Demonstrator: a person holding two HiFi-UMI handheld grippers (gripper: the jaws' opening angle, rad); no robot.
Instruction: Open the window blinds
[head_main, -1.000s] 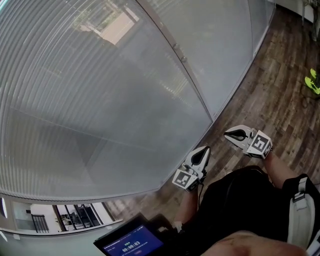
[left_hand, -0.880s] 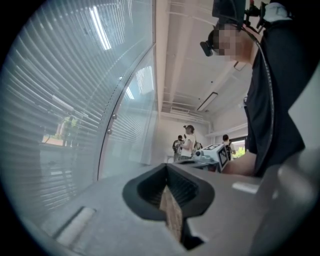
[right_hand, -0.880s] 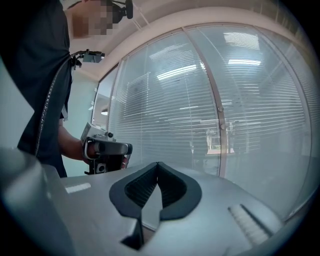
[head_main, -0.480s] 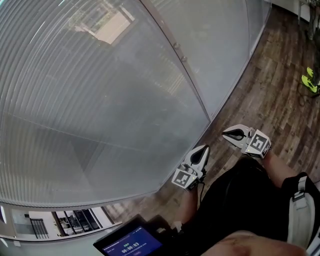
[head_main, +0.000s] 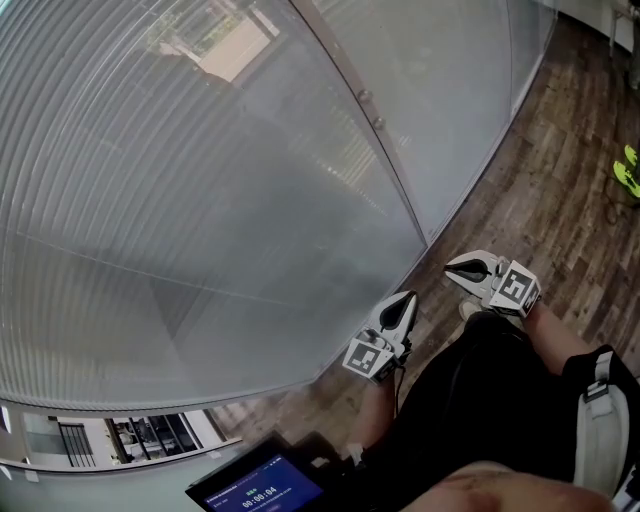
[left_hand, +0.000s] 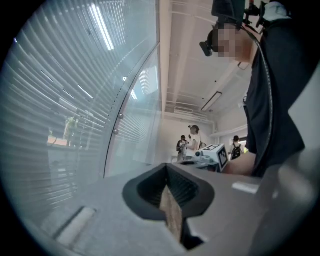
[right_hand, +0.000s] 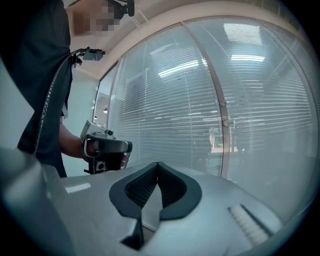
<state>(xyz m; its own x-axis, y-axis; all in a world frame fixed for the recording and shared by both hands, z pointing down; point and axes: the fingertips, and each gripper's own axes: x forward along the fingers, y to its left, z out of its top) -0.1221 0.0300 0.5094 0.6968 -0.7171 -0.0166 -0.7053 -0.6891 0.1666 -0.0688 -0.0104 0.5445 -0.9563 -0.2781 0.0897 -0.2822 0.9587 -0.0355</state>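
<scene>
Dark wood-plank floor (head_main: 560, 170) at 2 o'clock, grey horizontal-slat window blinds (head_main: 180, 200) lowered behind glass from 9 to 12 o'clock; left gripper (head_main: 404, 300) and right gripper (head_main: 455, 268), jaws together, empty, near 4 o'clock, apart from the blinds.

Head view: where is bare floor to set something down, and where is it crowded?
Bare wooden floor runs between the closed blinds and the yellow-green object at the right edge, above the right gripper. Lower down it is crowded: the left gripper, the person and the screen sit close together.
</scene>
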